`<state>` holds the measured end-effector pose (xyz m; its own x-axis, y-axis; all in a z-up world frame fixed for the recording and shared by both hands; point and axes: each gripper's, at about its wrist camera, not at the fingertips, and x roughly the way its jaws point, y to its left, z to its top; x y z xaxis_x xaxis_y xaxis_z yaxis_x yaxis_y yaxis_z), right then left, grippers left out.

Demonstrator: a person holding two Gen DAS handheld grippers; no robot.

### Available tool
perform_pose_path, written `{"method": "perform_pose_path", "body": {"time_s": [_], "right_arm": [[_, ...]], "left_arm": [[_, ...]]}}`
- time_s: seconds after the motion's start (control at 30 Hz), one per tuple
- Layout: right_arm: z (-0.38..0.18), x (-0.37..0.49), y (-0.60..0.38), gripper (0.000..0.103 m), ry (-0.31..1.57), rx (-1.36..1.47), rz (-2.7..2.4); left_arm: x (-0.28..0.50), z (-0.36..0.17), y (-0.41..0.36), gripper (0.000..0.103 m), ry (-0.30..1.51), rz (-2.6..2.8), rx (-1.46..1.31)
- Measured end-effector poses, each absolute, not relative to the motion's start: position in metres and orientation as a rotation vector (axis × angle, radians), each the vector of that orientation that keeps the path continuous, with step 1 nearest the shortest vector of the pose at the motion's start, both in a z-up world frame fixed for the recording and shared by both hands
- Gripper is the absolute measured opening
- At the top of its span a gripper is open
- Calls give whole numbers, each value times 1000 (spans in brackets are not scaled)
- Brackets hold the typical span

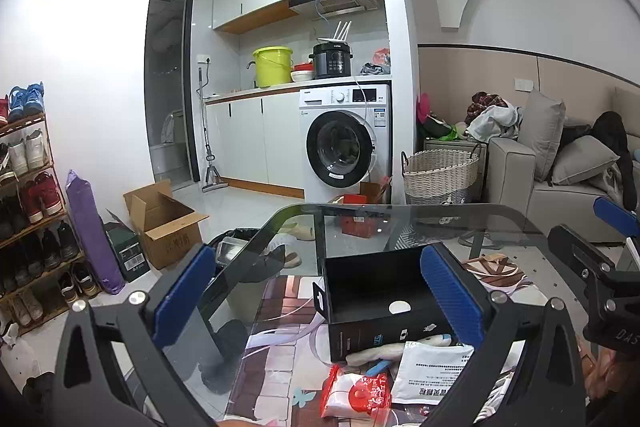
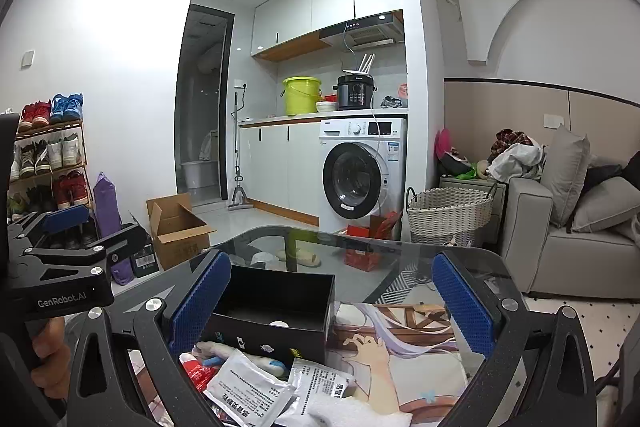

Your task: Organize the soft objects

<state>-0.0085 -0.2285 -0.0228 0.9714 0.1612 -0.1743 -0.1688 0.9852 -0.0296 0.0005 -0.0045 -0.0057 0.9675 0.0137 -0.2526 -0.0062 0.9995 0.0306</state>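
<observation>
Soft packets (image 2: pixel 248 387) lie loose at lower centre before our empty black box (image 2: pixel 276 311); nothing sorted yet. We hold left gripper (image 1: pixel 316 291) and right gripper (image 2: pixel 332 301) wide open, empty.

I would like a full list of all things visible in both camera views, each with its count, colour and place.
box: one, black, open, on the glass table, behind the packets
glass table: one, dark transparent, in front
white packets: at least two, printed, on the table, near edge
red and white packet: one, on the table, nearest the left camera
washing machine: one, white, under the counter
bucket: one, yellow-green, on the counter
pressure cooker: one, black, above the washing machine
wicker basket: one, pale, beside the sofa
sofa: one, grey, right
cardboard box: one, brown, open, on the floor
shoe rack: one, wooden, left wall
left tongs: blue pads, open, empty
right tongs: blue pads, open, empty
</observation>
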Motion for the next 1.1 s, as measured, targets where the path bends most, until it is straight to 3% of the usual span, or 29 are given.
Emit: {"method": "perform_pose_path", "body": {"time_s": [1.1], "right_arm": [[-24,-7,-225,103,175,-54,170]], "left_arm": [[1,-2,-1,103,268,7,17]]}}
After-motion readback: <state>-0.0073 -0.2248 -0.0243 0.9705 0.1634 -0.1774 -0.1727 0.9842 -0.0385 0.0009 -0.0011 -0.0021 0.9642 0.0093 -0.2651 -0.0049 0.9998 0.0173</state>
